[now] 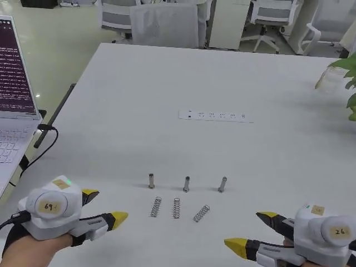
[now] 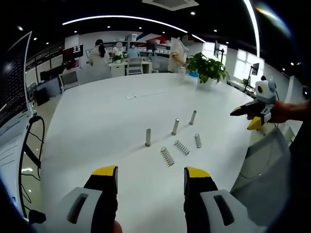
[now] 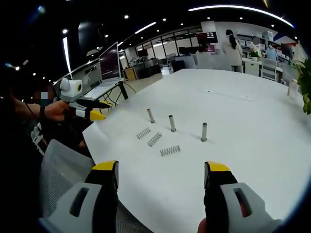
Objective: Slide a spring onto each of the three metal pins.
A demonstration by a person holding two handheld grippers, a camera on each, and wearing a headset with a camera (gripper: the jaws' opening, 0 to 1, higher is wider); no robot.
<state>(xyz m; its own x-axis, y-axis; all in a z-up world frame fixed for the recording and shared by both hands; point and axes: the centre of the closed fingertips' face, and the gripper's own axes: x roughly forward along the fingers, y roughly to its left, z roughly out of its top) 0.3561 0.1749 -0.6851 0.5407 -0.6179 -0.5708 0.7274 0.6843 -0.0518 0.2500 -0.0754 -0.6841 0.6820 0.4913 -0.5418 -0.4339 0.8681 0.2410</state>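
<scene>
Springs (image 1: pixel 176 207) loose by the table's (image 1: pixel 222 83) near edge
Left gripper (image 1: pixel 108 204) and right gripper (image 1: pixel 247 228) gape empty; a clumsy pinch could flick one off

Open-plan office, desks (image 2: pixel 127 67), swivel chairs (image 1: pixel 118 15), laptop (image 1: pixel 12 83)

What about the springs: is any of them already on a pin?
No, all three springs lie on the table, apart from the bare pins.

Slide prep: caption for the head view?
Open left gripper and right gripper flank three upright pins and three loose springs on a white table.
</scene>
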